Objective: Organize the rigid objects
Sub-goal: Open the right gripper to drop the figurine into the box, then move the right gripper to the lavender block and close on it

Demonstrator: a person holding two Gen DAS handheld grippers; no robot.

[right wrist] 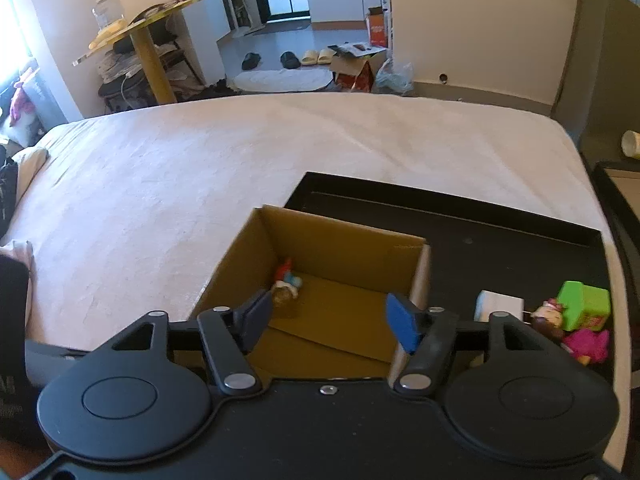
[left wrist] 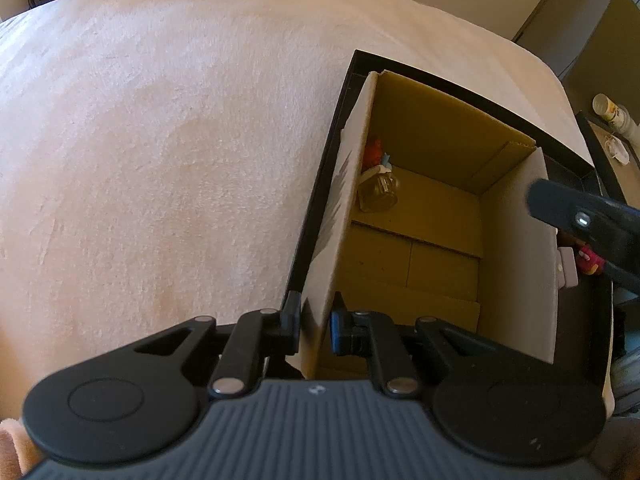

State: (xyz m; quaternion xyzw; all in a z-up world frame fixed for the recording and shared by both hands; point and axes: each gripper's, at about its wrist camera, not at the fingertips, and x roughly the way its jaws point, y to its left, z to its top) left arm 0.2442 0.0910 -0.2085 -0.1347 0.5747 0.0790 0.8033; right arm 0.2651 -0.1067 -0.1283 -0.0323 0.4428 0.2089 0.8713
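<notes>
Left gripper [left wrist: 316, 326]: pressed together on the near left wall of the cardboard box [left wrist: 432, 240], one pad seen outside the wall and the blue pad inside it.
Right gripper [right wrist: 328, 322]: spread, nothing pinched between the blue pads; it is held above the near part of the box opening.
Cardboard box: seen open-topped and upright on a black tray [right wrist: 500, 240], which is laid on a bed covered by a pale pink blanket [right wrist: 180, 184].
Inside the box: a small glass jar [left wrist: 378, 192] is found lying in the far left corner, with a red and blue toy figure [right wrist: 286, 274] just beside it, against the wall.
On the tray, right of the box: a white block [right wrist: 498, 304], a green cube toy [right wrist: 584, 308], a small doll [right wrist: 546, 318] and a pink toy [right wrist: 588, 344] are grouped close together.
Beyond the bed: a yellow round table [right wrist: 132, 28] and slippers on the floor are seen.
</notes>
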